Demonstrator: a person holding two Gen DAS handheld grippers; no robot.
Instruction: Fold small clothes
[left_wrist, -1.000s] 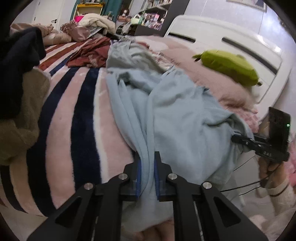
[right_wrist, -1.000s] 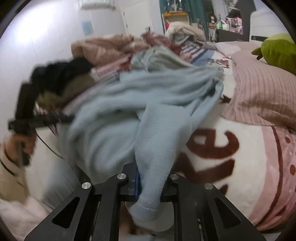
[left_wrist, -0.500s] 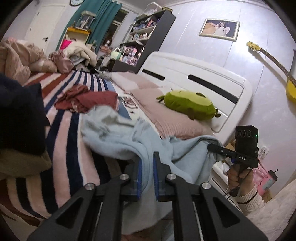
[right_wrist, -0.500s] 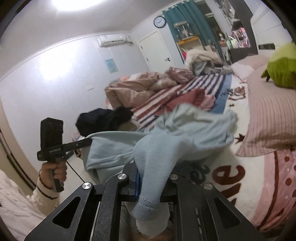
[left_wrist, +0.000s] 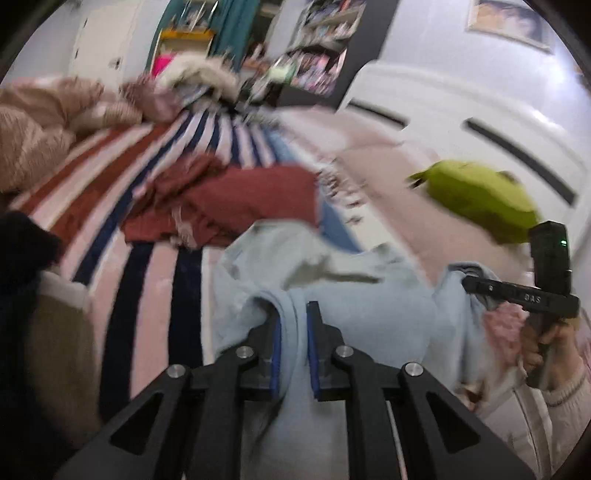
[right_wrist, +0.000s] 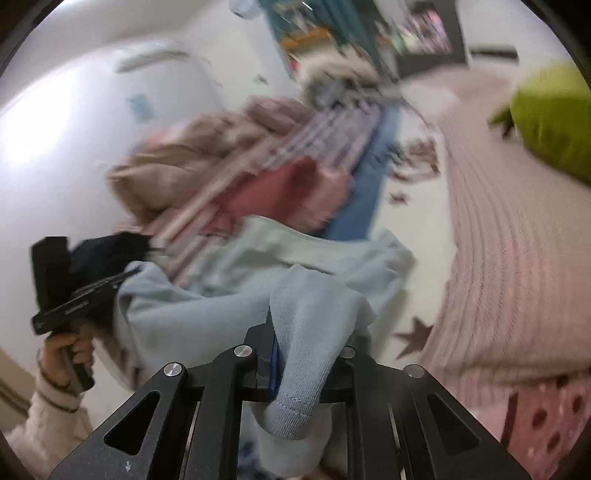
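Both grippers clamp the pale blue garment (left_wrist: 354, 314): the left gripper (left_wrist: 294, 347) on one edge, the right gripper (right_wrist: 306, 354) on a cuffed end. It drapes between them over the striped blanket (left_wrist: 155, 206), just in front of the red cloth (left_wrist: 236, 206).

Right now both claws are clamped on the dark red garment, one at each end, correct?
Not quite. Both wrist views show the left claw and right claw clamped on the pale blue fleece garment. The dark red garment lies untouched on the striped blanket beyond.
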